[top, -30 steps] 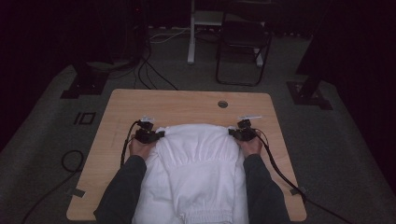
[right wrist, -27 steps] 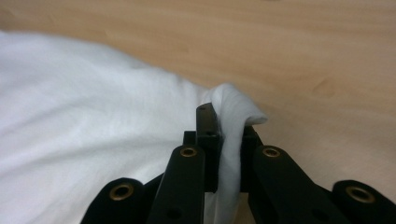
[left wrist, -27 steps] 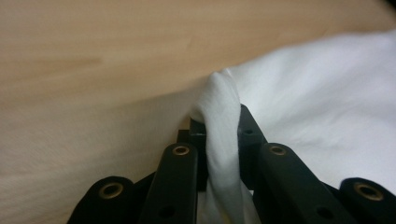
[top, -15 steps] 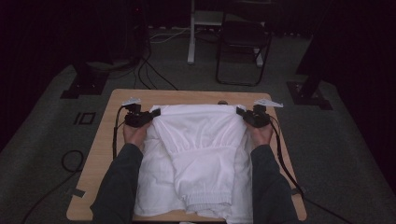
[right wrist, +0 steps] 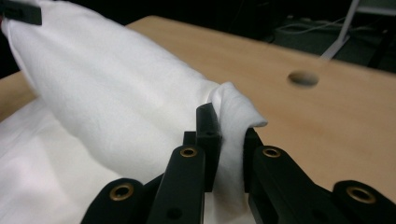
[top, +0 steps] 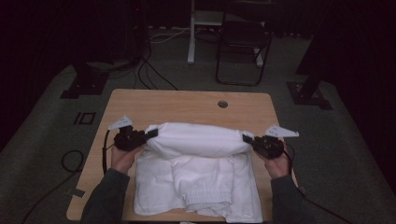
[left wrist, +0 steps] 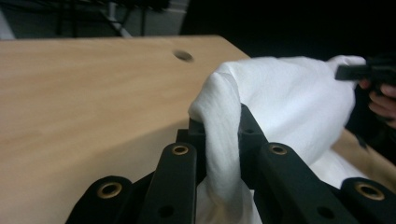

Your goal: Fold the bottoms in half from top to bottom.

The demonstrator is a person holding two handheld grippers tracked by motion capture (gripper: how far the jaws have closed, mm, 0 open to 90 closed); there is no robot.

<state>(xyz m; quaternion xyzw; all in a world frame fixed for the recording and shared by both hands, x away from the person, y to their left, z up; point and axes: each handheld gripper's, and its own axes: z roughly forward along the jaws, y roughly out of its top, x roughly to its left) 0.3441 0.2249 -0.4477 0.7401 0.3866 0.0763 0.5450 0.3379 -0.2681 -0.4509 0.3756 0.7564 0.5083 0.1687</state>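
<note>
A white garment (top: 198, 140) lies on the wooden table (top: 187, 107), its far part lifted and stretched into a rounded fold between my two grippers. My left gripper (top: 152, 134) is shut on the garment's left corner (left wrist: 219, 116); the cloth bulges up between its black jaws. My right gripper (top: 246, 138) is shut on the right corner (right wrist: 231, 116), which is pinched the same way. The rest of the garment (top: 196, 186) lies flat and rumpled toward the near edge, between the person's forearms. In the left gripper view the right gripper (left wrist: 362, 72) shows far off.
A round cable hole (top: 222, 103) sits in the table's far right part. Bare wood stretches beyond the raised fold. Cables trail from both grippers off the table sides. A dark chair (top: 243, 42) and stand legs are on the floor behind.
Both grippers have lifted the garment's far edge off the table, spread further apart, and drawn it back toward the person, forming a raised fold over the flat part.
</note>
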